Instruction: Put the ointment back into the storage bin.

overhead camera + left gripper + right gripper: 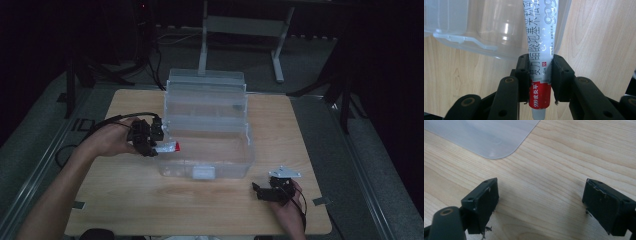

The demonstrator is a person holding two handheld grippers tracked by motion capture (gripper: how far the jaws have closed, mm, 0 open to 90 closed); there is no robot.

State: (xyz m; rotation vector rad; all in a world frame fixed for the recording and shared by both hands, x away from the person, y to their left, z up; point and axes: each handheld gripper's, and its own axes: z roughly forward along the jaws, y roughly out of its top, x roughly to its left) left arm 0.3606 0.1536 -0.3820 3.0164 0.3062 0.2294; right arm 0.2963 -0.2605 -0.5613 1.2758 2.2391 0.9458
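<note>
- Left gripper (pixel 539 75): clamped on a tube (pixel 540 50) of ointment, held at the left wall of the clear box (pixel 220 150), centre of the high view.
- Right gripper (pixel 540 202): jaws wide, nothing between them, over the table (pixel 150 200), lower right of the high view.

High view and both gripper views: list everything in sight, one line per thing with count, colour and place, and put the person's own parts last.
Storage box: one, clear plastic, tiered trays open, at the middle of the table.
Ointment tube: one, silver-white with a red band and a white cap, clamped in the left gripper at the box's left wall.
Table: one, light wood, under everything.
Table frame: one, grey, on the floor behind the table.
Left gripper: one, black, shut on the tube.
Right gripper: one, black, jaws apart, over bare wood near the box's front right corner.
Forearms: two, coming in from the bottom edge.
</note>
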